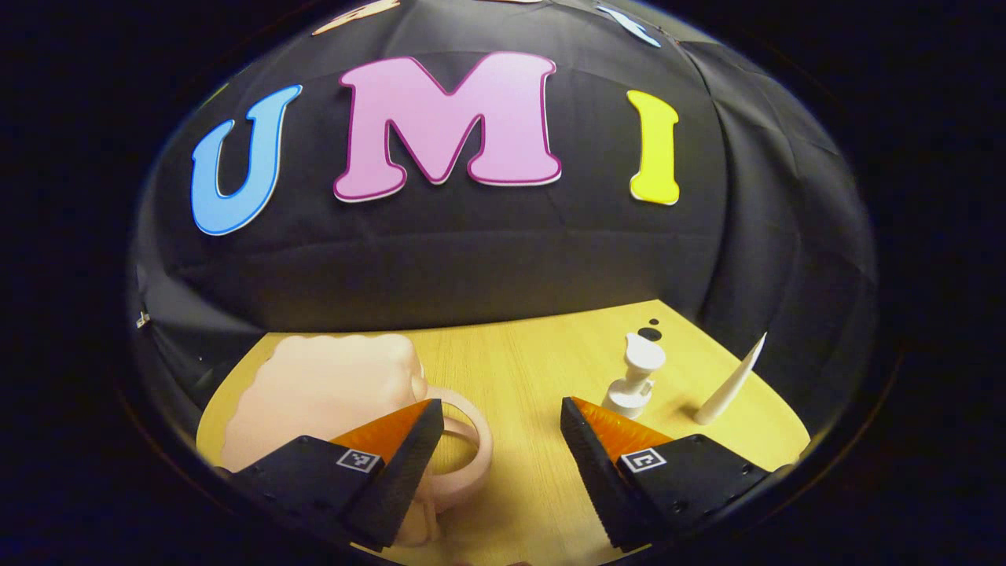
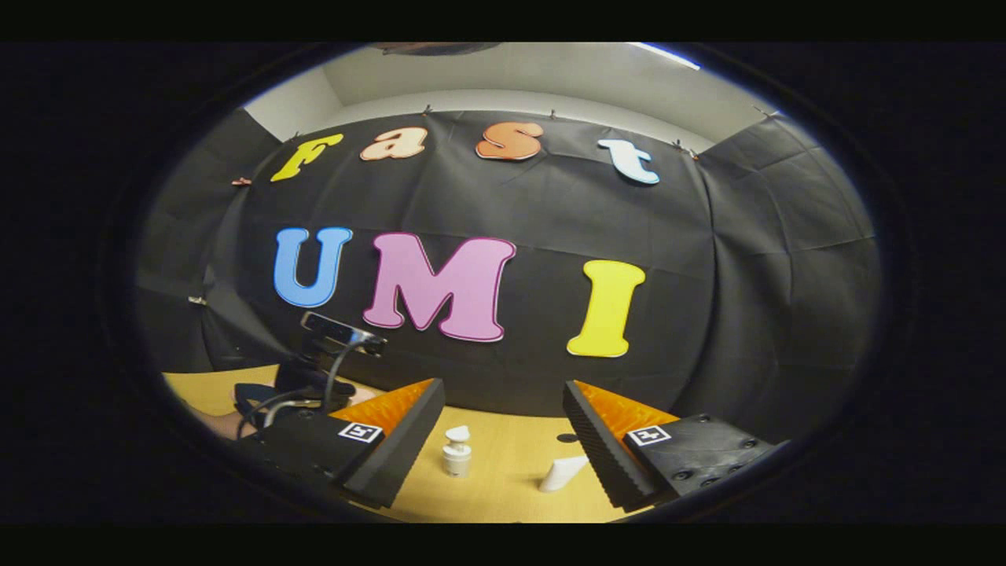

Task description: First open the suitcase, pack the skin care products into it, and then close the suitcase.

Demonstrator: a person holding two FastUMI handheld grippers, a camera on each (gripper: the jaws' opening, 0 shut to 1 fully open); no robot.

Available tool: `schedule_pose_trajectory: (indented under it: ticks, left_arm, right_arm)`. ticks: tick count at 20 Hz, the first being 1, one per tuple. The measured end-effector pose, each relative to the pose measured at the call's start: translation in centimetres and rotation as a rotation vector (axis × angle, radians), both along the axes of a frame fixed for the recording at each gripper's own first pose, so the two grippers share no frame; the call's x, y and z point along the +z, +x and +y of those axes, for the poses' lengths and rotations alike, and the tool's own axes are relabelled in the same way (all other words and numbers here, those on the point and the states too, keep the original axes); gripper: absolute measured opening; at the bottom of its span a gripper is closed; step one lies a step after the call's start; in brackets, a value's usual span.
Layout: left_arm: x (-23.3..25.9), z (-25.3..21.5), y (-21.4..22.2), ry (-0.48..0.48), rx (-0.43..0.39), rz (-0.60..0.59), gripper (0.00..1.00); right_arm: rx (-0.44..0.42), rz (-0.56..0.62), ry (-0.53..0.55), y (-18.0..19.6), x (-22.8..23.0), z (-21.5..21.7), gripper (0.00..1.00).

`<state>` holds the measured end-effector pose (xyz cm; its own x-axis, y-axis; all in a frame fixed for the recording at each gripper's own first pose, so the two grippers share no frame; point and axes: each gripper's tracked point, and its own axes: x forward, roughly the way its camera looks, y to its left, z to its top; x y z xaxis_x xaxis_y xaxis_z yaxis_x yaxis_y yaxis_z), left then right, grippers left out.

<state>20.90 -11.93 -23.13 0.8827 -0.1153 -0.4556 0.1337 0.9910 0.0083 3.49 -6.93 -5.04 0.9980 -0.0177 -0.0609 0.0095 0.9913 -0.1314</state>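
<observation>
A pale pink suitcase (image 1: 314, 393) with a scalloped edge lies shut on the wooden table (image 1: 519, 354), its round handle (image 1: 471, 440) pointing toward me. My left gripper (image 1: 501, 413) hangs open just right of the handle, its left finger overlapping it in the image. A white pump bottle (image 1: 637, 377) and a white tube (image 1: 731, 385) stand to the right. In the right gripper view, my right gripper (image 2: 503, 393) is open above the table edge, with the pump bottle (image 2: 457, 452) and the tube (image 2: 562, 473) between its fingers, farther off.
The left gripper's body with its camera and cable (image 2: 330, 369) shows at the left of the right gripper view. Black cloth walls close the table at the back and right. Two small dark spots (image 1: 649, 332) mark the table behind the bottle.
</observation>
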Motion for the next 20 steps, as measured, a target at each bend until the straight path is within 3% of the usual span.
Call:
schedule_pose_trajectory:
  ticks: [7,12,13,15,16,18,20]
  left_arm:
    - [-6.2,-0.3,2.7,0.055,0.071,0.147,0.96]
    - [-9.0,-0.7,3.8,0.07,0.114,0.225,0.94]
    - [-9.2,-0.6,4.1,0.062,0.125,0.235,0.85]
    - [-9.9,0.7,4.4,0.07,0.157,0.262,0.8]
    - [-10.3,2.3,4.3,0.093,0.209,0.278,0.69]
    - [-10.9,2.1,4.2,0.036,0.207,0.325,0.21]
    - [-10.4,1.4,3.9,-0.013,0.152,0.354,0.19]
  right_arm:
    - [-0.106,0.088,-0.011,-0.3,-3.8,-4.5,0.97]
    - [-0.12,0.126,-0.022,-0.3,-5.2,-5.7,0.96]
    - [-0.119,0.137,-0.021,-0.3,-5.5,-5.8,0.97]
    - [-0.12,0.15,-0.012,-0.6,-5.9,-6.0,0.97]
    - [-0.122,0.154,-0.008,-0.7,-6.0,-6.0,0.97]
    - [-0.123,0.166,-0.002,-1.0,-6.3,-6.0,0.97]
    - [-0.12,0.172,-0.002,-1.2,-6.5,-5.9,0.97]
